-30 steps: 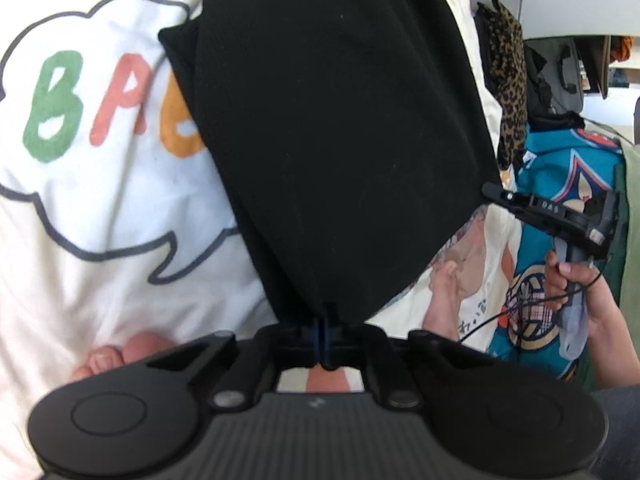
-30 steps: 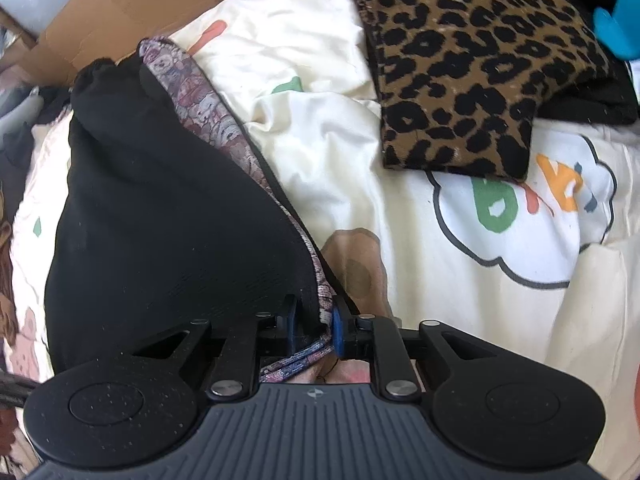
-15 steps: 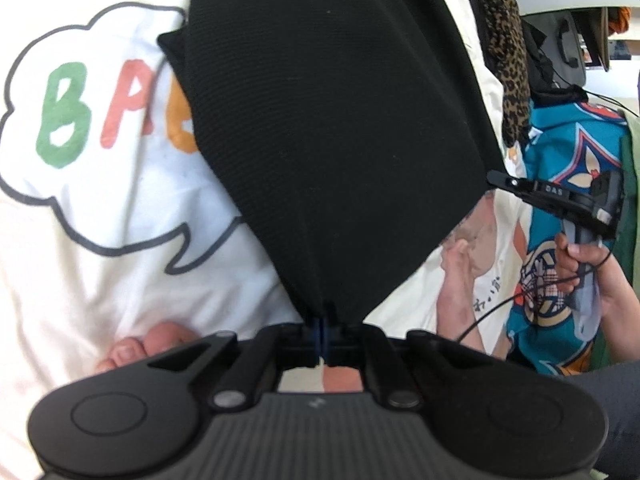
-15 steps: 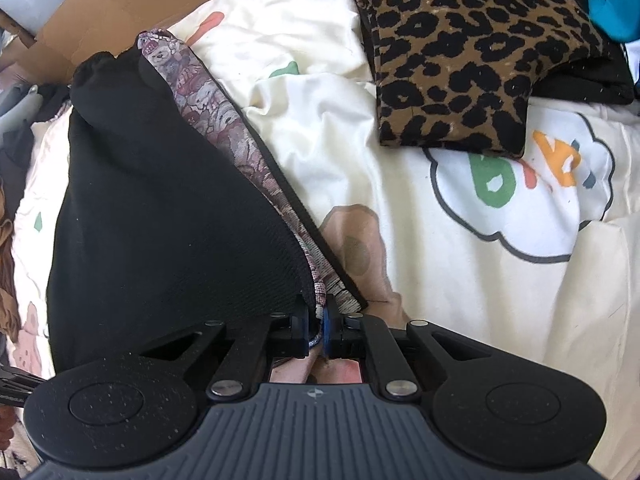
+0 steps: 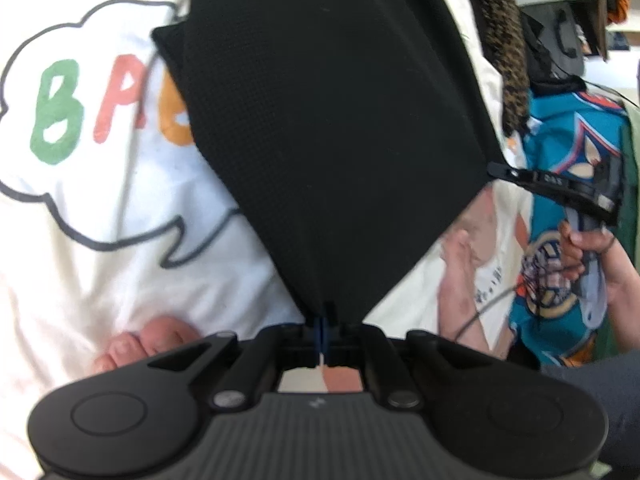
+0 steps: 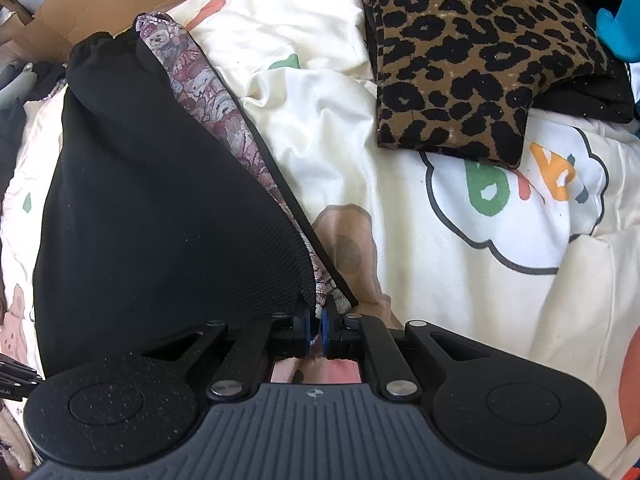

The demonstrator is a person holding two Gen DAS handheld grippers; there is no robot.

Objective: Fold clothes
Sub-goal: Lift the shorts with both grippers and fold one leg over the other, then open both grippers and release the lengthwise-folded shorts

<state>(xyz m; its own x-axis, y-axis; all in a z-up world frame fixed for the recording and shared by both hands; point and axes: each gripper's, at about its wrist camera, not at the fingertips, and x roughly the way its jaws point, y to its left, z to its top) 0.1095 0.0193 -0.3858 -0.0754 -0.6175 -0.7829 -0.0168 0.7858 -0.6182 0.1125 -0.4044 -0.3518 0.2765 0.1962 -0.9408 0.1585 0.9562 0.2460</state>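
Change: your right gripper (image 6: 316,330) has just clamped onto the black knit garment (image 6: 160,216), beside the leopard-print folded pile (image 6: 480,60).
Left gripper (image 5: 323,326): pinches another corner.
Meaning: you're ready to fold.

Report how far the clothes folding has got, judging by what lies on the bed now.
Done: a leopard-print garment lies folded flat on the cream bedsheet. In hand: the left tongs and right tongs are each shut on a corner of the black garment, lifted with its patterned lining showing. Left: laying it down and folding it; a teal printed garment looks unfolded.
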